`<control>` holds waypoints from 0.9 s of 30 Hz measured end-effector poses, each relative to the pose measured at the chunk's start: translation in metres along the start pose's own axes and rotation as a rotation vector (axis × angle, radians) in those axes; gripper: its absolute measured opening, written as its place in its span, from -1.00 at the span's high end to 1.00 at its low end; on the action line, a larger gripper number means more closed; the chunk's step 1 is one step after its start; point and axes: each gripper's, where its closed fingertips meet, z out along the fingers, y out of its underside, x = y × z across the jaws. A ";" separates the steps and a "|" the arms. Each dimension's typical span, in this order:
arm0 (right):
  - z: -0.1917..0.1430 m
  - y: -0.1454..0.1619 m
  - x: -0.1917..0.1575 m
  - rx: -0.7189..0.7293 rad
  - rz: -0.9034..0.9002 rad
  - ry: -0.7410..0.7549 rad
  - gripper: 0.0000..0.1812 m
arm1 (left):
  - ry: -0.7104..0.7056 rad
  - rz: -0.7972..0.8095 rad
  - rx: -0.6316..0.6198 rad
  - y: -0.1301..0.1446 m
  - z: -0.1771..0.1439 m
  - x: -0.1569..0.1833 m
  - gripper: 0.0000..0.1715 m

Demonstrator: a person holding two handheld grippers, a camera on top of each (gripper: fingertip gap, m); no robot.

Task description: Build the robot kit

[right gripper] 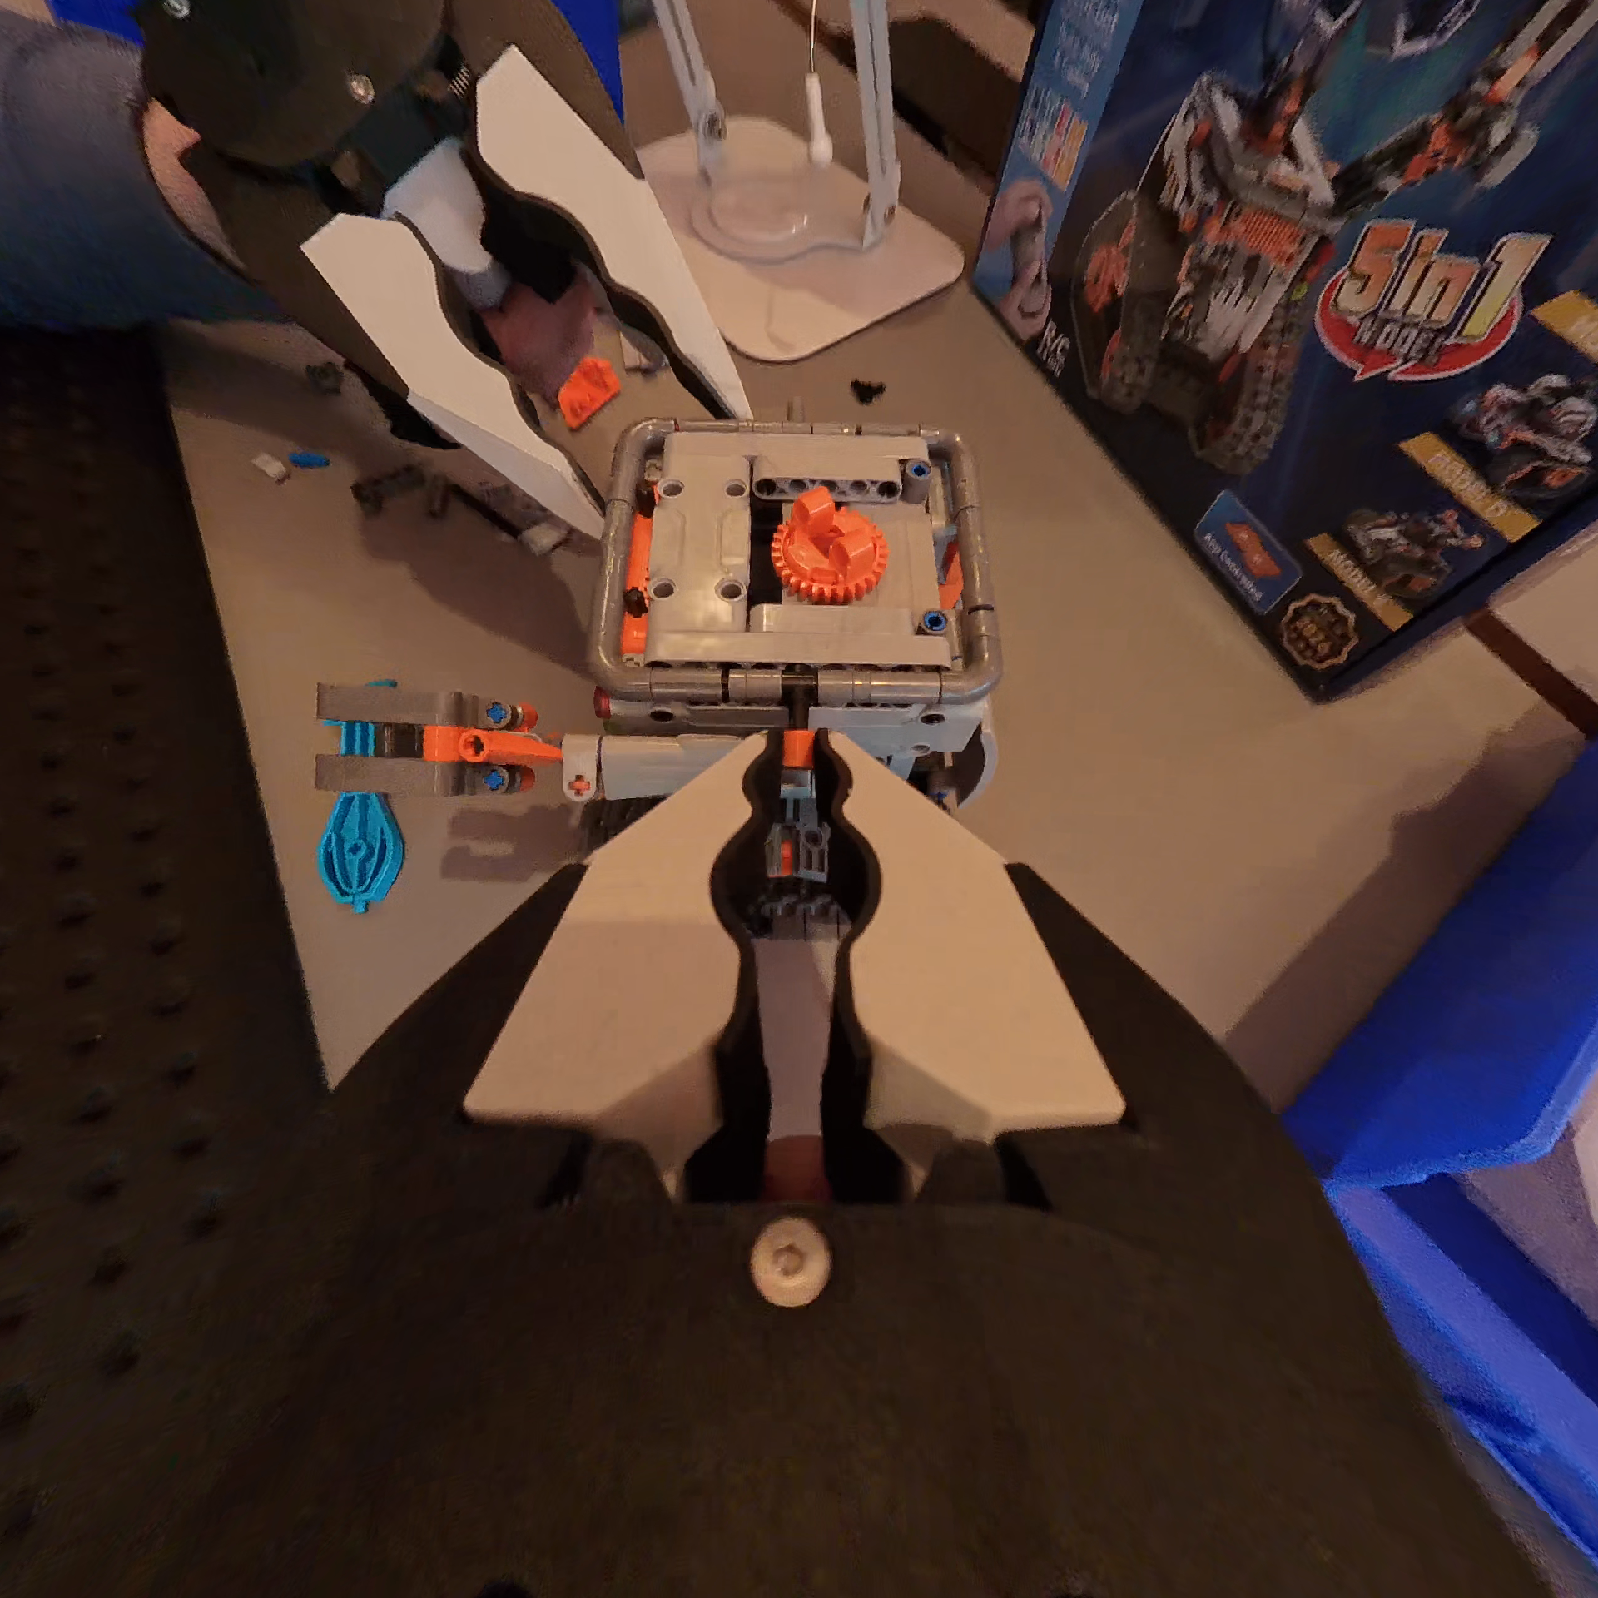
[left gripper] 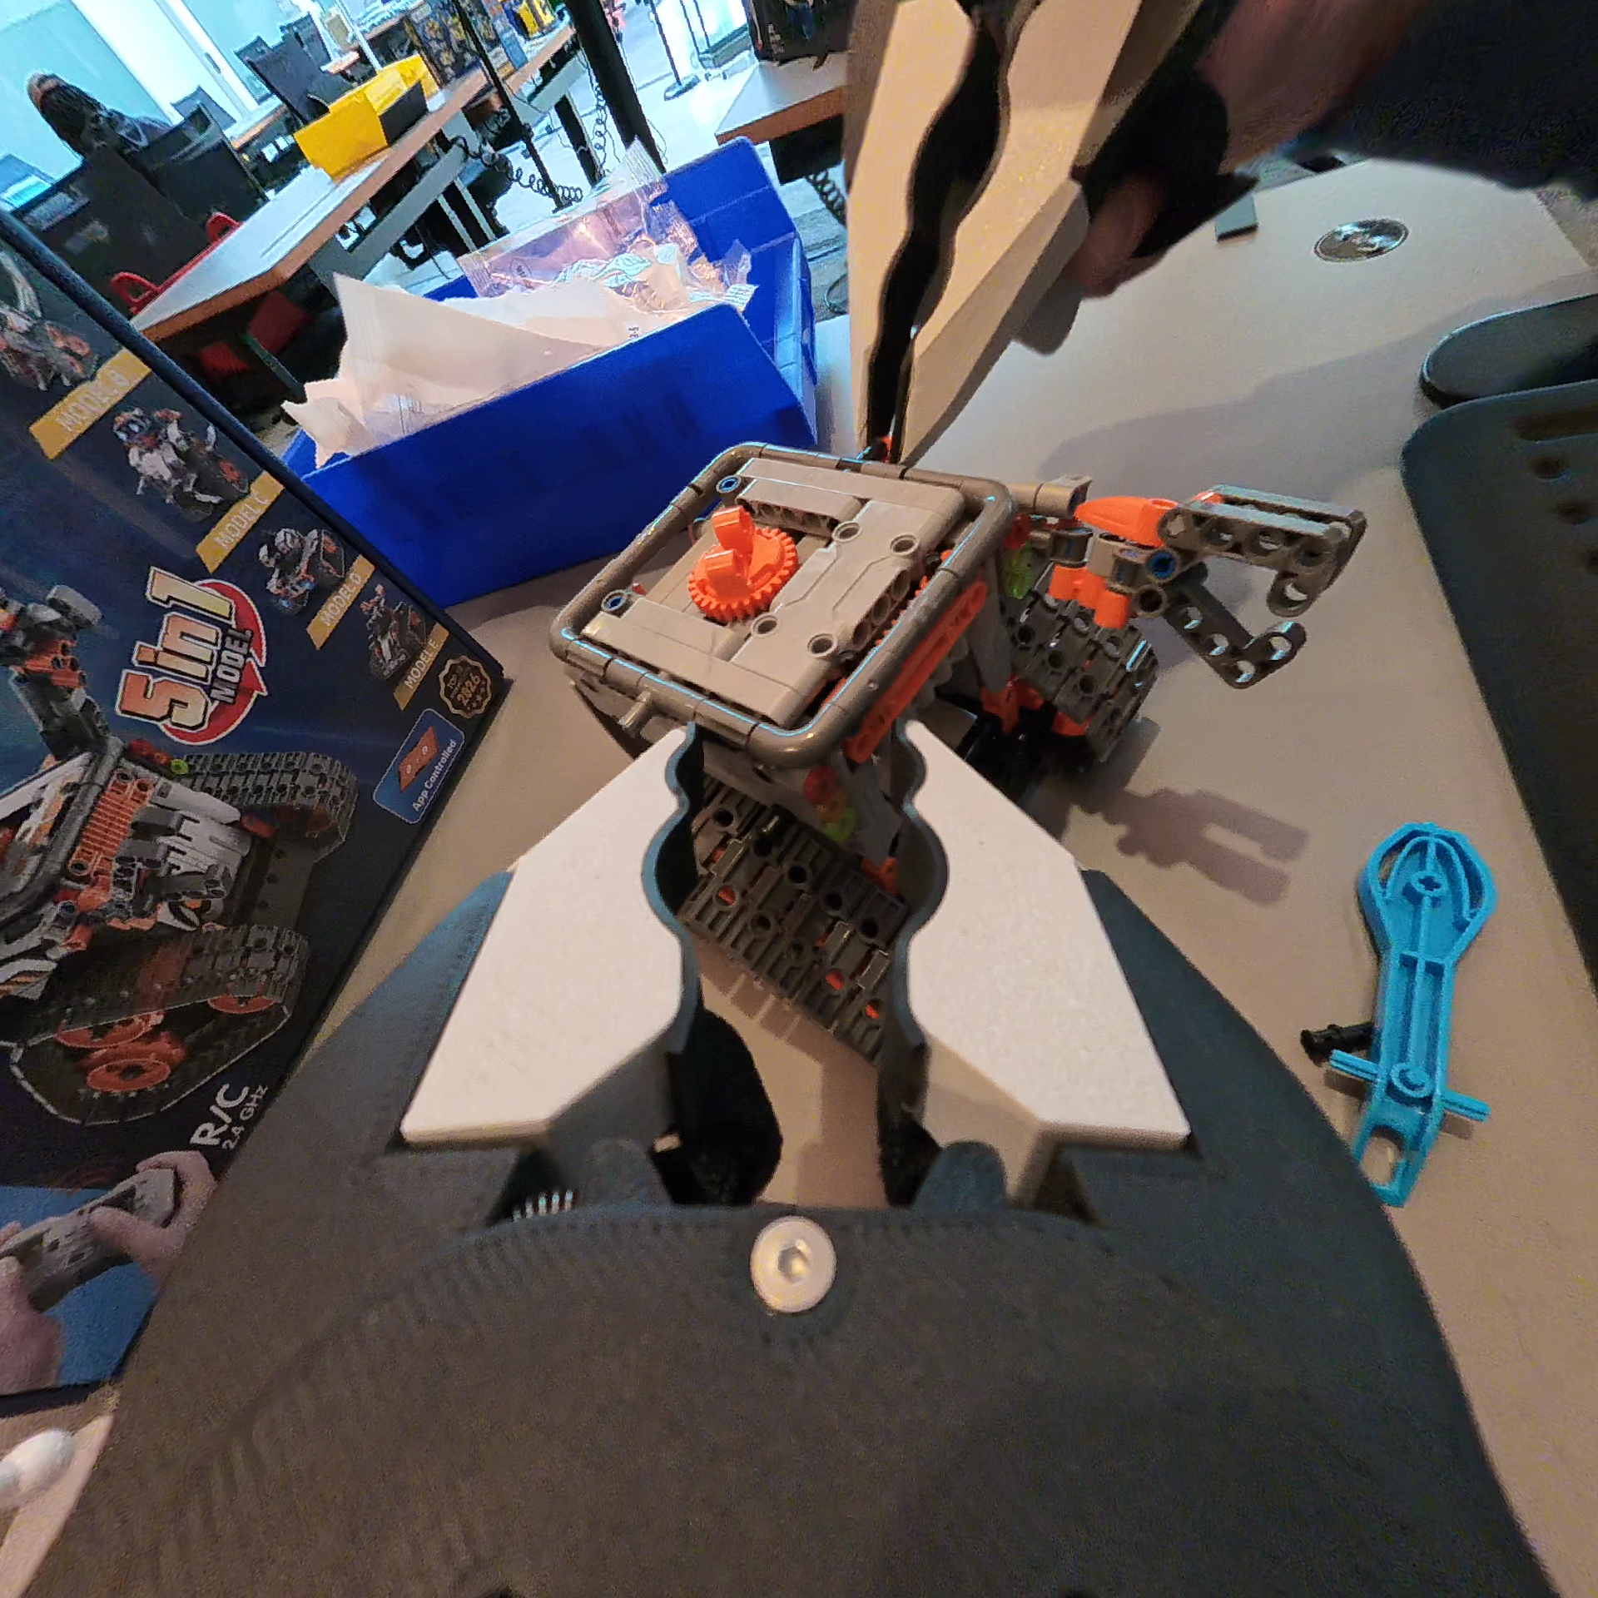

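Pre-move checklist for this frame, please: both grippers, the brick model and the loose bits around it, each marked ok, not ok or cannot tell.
1. Left gripper grips the tracked brick model: cannot tell; jaws straddle the near track.
2. Right gripper shut on the model's orange piece: ok.
3. Orange gear seated on top: ok.
4. Model's claw arm clear of both grippers: ok.
5. Blue brick separator clear of the jaws: ok.
6. Model flat on the table: not ok, tilted.

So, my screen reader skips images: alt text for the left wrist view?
The left tool straddles a grey and orange brick-built tracked model, while the right tool touches its far edge. A blue plastic brick tool lies at right, the kit box at left.
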 end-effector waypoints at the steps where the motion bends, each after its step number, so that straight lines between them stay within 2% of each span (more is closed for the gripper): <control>1: 0.000 0.000 0.000 0.031 0.003 0.004 0.96 | 0.002 -0.004 0.004 0.000 0.000 0.000 0.53; 6: -0.004 0.001 -0.001 0.123 0.011 0.015 0.96 | -0.003 -0.002 0.008 0.000 0.000 0.000 0.54; 11: -0.006 0.003 -0.001 0.130 0.028 0.013 0.96 | 0.009 -0.003 0.005 -0.001 0.000 0.001 0.52; 13: -0.008 0.004 -0.004 0.129 0.019 0.011 0.96 | 0.007 0.015 0.003 -0.003 -0.002 0.002 0.44; 16: -0.012 0.003 -0.006 0.135 0.013 0.030 0.96 | -0.016 0.079 0.056 -0.021 -0.014 0.007 0.43; 18: -0.013 0.004 -0.005 0.120 0.036 0.053 0.96 | 0.000 0.102 0.071 -0.037 -0.022 0.021 0.39; 21: -0.014 0.005 -0.005 0.112 0.080 0.073 0.96 | 0.085 0.145 0.099 -0.065 -0.028 0.070 0.19; 24: -0.013 0.005 -0.006 0.110 0.114 0.079 0.96 | 0.043 0.320 -0.003 -0.052 -0.008 0.104 0.00; 26: -0.012 0.005 -0.008 0.114 0.135 0.068 0.96 | -0.057 0.360 -0.042 -0.038 0.008 0.101 0.07; 27: -0.011 0.005 -0.009 0.116 0.142 0.068 0.96 | -0.090 0.361 -0.036 -0.035 0.014 0.098 0.19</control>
